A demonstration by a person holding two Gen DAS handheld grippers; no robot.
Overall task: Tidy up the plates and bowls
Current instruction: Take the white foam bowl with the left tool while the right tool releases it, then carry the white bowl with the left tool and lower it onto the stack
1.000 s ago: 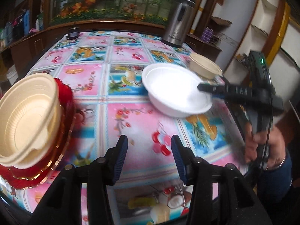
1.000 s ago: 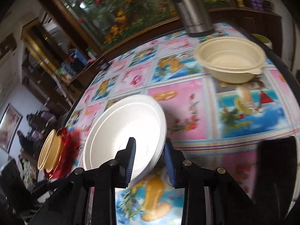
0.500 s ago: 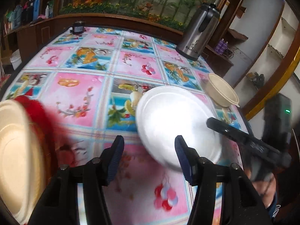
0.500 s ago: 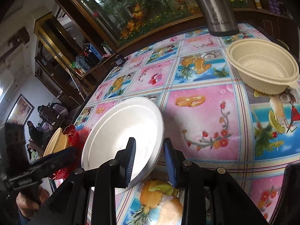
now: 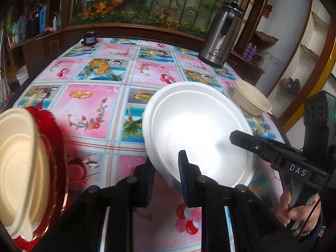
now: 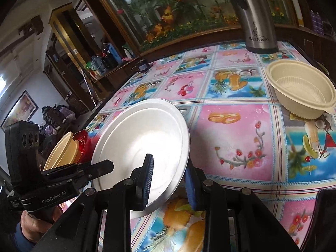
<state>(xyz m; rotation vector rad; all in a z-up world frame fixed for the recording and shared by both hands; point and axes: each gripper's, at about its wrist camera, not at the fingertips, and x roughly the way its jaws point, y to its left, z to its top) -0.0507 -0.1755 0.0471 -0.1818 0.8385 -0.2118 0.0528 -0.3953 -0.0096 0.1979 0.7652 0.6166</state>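
I see both grippers clamping the white plate, tilted above the surface: left gripper fingers on its near rim, right gripper fingers closing across its edge. Beige bowl sits beyond the plate.

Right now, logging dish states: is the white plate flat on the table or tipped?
Tipped: the white plate slants off the tablecloth, both grippers gripping its rim.

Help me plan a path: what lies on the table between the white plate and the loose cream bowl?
Only bare tablecloth lies between the white plate and the cream bowl, shown best in the right wrist view.
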